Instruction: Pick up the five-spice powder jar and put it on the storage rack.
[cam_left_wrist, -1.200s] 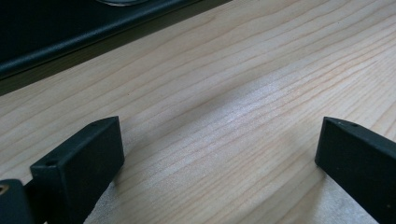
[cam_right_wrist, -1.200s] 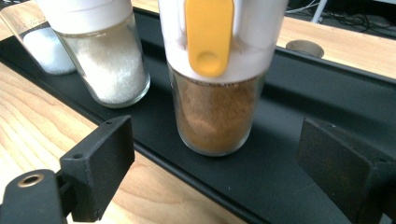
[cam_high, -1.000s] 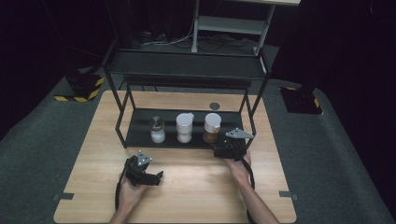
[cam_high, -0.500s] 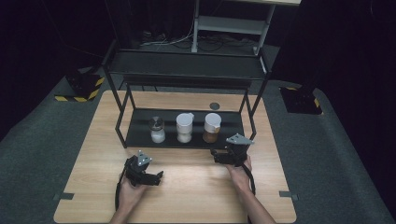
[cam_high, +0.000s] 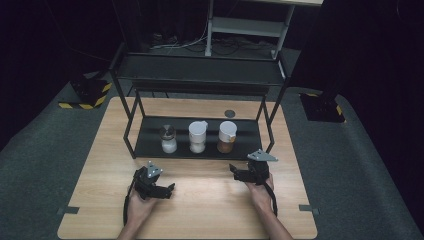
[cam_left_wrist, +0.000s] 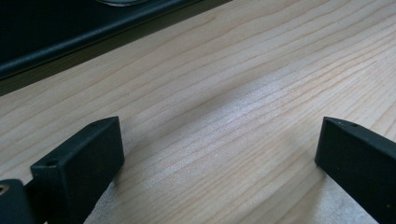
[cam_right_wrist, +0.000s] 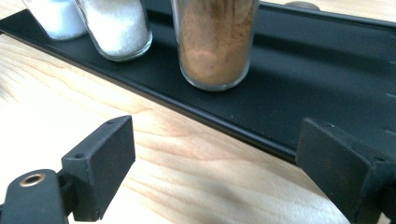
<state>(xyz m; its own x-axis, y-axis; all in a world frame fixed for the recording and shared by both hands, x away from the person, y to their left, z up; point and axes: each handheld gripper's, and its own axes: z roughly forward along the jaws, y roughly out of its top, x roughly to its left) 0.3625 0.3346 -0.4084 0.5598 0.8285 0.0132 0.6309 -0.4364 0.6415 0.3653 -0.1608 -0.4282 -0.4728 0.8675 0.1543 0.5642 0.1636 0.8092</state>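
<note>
Three jars stand in a row on the lower shelf (cam_high: 250, 145) of a black rack at the far half of the tabletop (cam_high: 210, 200), all within forward reach of either hand. The brown jar (cam_high: 227, 137) is the rightmost and nearest the right tool (cam_high: 236, 173); beside it come the middle white jar (cam_high: 197, 137) and the left jar (cam_high: 168, 139). In the right gripper view the brown jar (cam_right_wrist: 215, 42) stands upright just beyond the shelf's front lip, ahead of the parted jaws and left of their midline, with nothing between them; this suggests an approach to that jar. The right hand (cam_high: 260, 192) holds its tool low and about level, pointing towards the rack. The left tool (cam_high: 167, 190) rests on the tabletop, angled rightward, jaws wide apart and empty, bare wood between them; the left hand (cam_high: 137, 207) lies flat behind it, apparently waiting.
</note>
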